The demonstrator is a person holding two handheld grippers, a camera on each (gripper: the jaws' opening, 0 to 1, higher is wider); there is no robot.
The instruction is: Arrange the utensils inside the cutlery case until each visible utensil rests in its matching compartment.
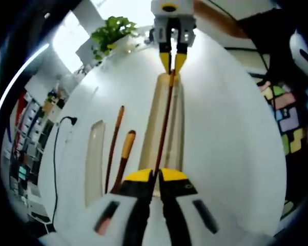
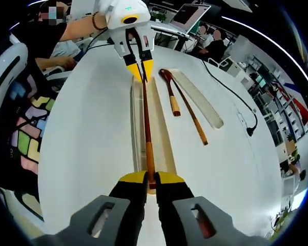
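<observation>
While the chopstick (image 2: 147, 120) hung over the case (image 2: 164, 138) toward 12 o'clock | left gripper (image 1: 155, 177) and right gripper (image 2: 149, 180) pinched its two ends | thin, stiff, light, likely slippery | spoon (image 2: 170, 92) waited at 1 o'clock.

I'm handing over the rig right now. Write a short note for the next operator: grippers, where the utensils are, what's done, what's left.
Left gripper: shut on one end of the chopstick.
Right gripper: shut on its other end.
The chopstick hangs lengthwise over the open cutlery case; I cannot tell whether it touches the case.
On the white table, beside the case: spoon, second chopstick, clear lid.
Done: first chopstick lined up with the case.
Left: release it, then case the spoon and second chopstick.
</observation>
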